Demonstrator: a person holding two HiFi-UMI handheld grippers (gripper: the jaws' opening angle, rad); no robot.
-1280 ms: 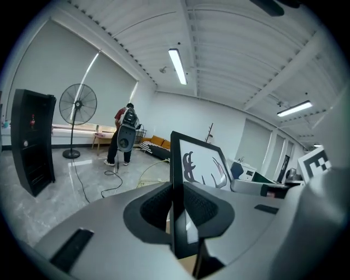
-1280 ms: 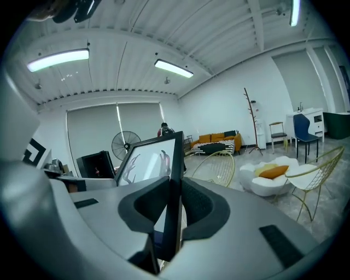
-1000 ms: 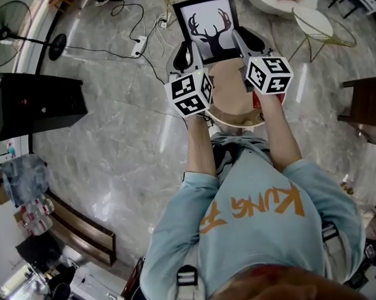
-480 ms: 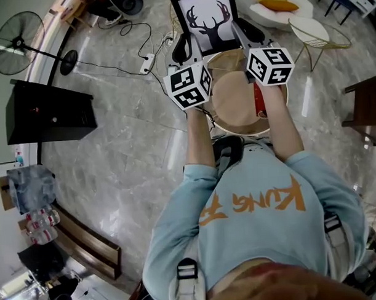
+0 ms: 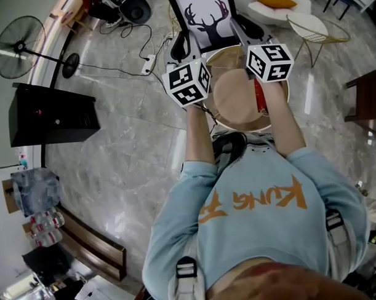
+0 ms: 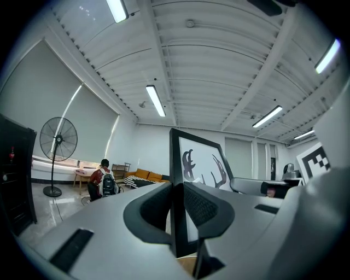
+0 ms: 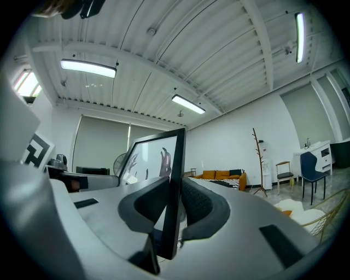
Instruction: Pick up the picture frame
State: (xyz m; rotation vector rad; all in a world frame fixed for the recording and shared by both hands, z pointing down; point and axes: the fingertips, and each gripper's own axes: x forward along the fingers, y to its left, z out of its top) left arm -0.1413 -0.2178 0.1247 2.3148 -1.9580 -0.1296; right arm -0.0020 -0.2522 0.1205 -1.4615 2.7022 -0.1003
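A black picture frame [image 5: 205, 19] with a dark antler print on white hangs in the air beyond a round wooden table [image 5: 238, 101]. My left gripper [image 5: 185, 47] is shut on the frame's left edge, and my right gripper [image 5: 245, 32] is shut on its right edge. In the left gripper view the frame's edge [image 6: 176, 213] stands upright between the ribbed pads of the left gripper [image 6: 176, 216]. The right gripper view has the frame's other edge [image 7: 172, 208] pinched the same way by the right gripper [image 7: 170, 219]. Both grippers point level.
The round wooden table sits just below my forearms. A standing fan [image 5: 21, 47], a black cabinet [image 5: 51, 114] and floor cables [image 5: 148, 55] lie to the left. A wire side table [image 5: 313, 28] and a white seat with an orange cushion [image 5: 272, 5] stand at the right.
Both grippers have lifted the frame together off the table, so more of the round tabletop shows below it. The grip on both edges is unchanged.
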